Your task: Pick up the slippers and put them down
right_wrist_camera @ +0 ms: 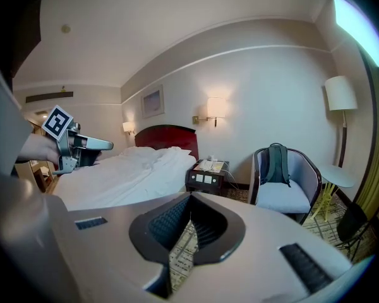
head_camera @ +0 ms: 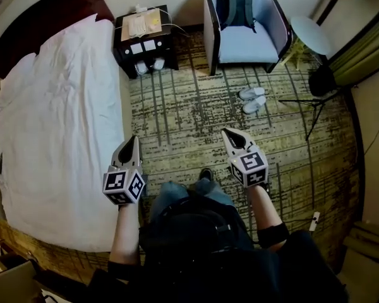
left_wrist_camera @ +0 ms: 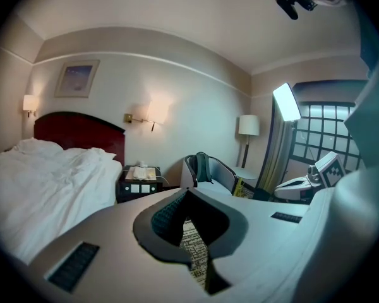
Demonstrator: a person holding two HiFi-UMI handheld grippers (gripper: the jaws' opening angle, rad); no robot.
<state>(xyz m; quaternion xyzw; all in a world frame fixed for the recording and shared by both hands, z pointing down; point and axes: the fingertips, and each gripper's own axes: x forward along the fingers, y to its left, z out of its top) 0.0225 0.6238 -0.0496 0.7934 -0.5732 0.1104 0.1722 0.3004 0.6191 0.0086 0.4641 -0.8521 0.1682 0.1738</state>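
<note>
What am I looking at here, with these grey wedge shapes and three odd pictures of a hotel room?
No robot: a person holds a two-jaw gripper in each hand. The head view looks down from the person's head at the left gripper and right gripper. The other two views ride on the grippers, looking along their jaws. Both grippers are shut and hold nothing. On the carpet, white slippers lie near the armchair, untouched; a bed stands at the head view's left.

Bed [head_camera: 57, 118] at left. Nightstand [head_camera: 145, 40] beside bed head. Armchair [head_camera: 246, 43] right of nightstand, backpack [head_camera: 237, 5] on it. Slippers [head_camera: 252, 93] on carpet [head_camera: 189, 112] before armchair. Tripod [head_camera: 312, 106] right of slippers, near curtain [head_camera: 366, 55].
</note>
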